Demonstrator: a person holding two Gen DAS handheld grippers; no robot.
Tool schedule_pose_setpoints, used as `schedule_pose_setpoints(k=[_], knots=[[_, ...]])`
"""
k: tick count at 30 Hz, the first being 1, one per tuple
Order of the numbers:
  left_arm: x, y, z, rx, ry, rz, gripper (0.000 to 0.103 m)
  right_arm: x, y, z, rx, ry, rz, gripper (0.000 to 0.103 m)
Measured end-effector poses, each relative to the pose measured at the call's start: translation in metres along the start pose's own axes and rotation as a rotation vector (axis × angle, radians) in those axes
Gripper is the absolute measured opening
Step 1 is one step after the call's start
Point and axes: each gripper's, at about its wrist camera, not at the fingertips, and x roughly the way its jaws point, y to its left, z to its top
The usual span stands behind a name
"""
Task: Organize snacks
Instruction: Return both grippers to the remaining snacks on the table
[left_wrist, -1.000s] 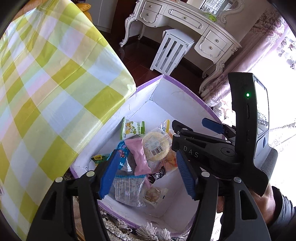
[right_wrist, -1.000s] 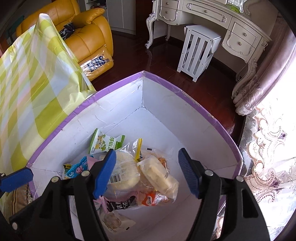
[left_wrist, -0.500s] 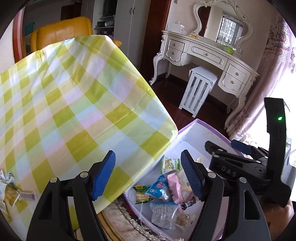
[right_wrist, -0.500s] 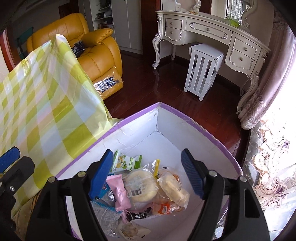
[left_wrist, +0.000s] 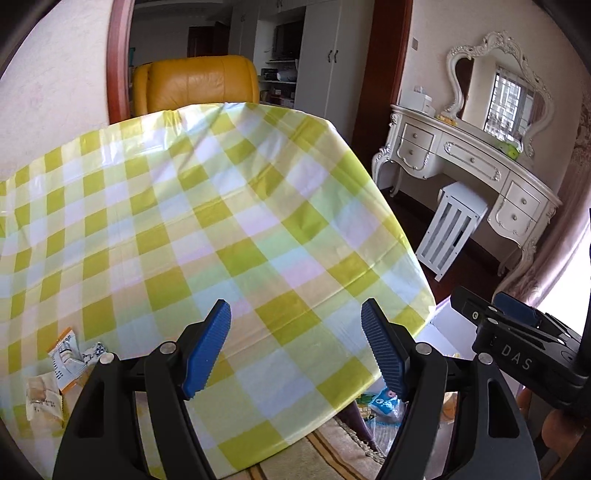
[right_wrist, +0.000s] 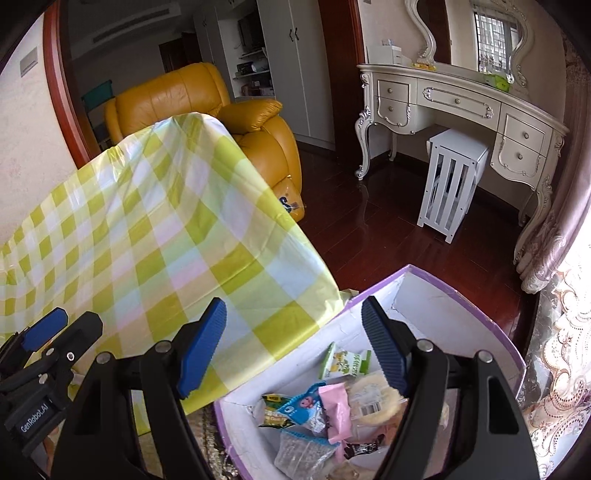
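purple-rimmed box mostly filled; two wrapped snacks left on checked tablecloth. left gripper, right gripper both apart, empty.

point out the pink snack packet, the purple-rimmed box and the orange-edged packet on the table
pink snack packet (right_wrist: 334, 410), right wrist view, middle of the wrapper
purple-rimmed box (right_wrist: 476, 312), right wrist view, far purple rim
orange-edged packet (left_wrist: 65, 360), left wrist view, white front face

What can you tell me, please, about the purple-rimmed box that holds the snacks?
The box looks like cardboard: white inside, purple along its rim and outer wall. It stands open-topped and upright on the floor beside the checked tablecloth, which overhangs near its left rim. A heap of wrapped snacks covers its bottom. Neither tool touches it.
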Motion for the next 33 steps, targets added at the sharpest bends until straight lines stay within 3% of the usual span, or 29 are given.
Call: schedule_pose_setpoints(k=[5, 17, 33], knots=[[-0.011, 0.034, 0.000, -0.052, -0.028, 0.038, 0.072, -0.001, 0.035, -0.001, -0.034, -0.009, 0.045, 0.077], [-0.018, 0.113, -0.017, -0.181, -0.012, 0.147, 0.076, 0.009, 0.112, -0.019, -0.127, 0.015, 0.131, 0.077], [-0.064, 0.252, -0.068, -0.492, -0.022, 0.290, 0.074, 0.022, 0.201, -0.054, -0.297, 0.090, 0.264, 0.077]])
